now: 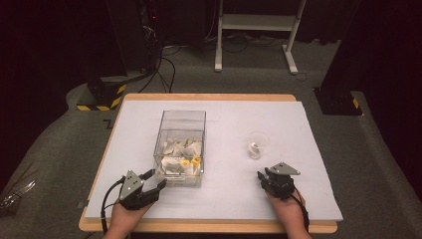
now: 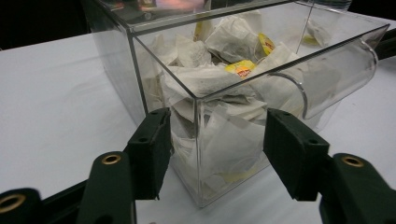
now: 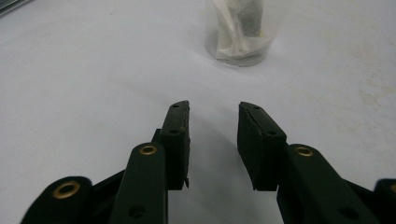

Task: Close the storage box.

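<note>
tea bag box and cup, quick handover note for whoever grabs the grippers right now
Left gripper: open, jaws on either side of the near corner of the clear box, not pressing on it.
Right gripper: open, holding nothing, low over the table, pointed at the plastic cup.
Box: left of centre, full of tea bags.
Done: one tea bag sits in the cup.
Left: probably pick another bag from the box and move it to the cup.

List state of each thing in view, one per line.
clear box: upright, open top, full of tea bags
plastic cup: upright, one tea bag inside
left gripper: open, jaws either side of box corner
right gripper: open, nothing between jaws
</note>
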Demonstrator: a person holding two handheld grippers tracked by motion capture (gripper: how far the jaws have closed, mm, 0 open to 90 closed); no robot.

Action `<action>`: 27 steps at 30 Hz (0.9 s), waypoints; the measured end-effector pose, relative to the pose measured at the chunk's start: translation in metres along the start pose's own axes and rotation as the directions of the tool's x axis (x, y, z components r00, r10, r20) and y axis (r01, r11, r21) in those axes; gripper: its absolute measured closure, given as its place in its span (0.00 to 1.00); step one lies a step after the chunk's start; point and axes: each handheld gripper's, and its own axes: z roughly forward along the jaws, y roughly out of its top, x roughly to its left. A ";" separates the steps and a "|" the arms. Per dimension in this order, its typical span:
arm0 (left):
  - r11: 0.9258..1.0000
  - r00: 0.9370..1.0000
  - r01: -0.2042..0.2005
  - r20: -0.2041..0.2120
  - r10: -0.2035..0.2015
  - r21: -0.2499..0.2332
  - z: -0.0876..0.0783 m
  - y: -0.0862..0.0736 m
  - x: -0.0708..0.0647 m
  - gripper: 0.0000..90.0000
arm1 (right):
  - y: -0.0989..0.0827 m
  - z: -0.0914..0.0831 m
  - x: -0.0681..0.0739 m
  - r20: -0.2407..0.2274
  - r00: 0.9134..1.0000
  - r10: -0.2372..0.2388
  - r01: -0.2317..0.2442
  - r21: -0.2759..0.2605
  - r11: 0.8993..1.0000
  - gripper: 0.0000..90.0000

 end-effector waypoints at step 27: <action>0.997 0.995 0.046 -0.091 -0.041 0.061 0.021 0.003 0.008 0.23 | 0.000 0.000 -0.001 -0.021 1.000 -0.003 0.003 0.002 1.000 0.70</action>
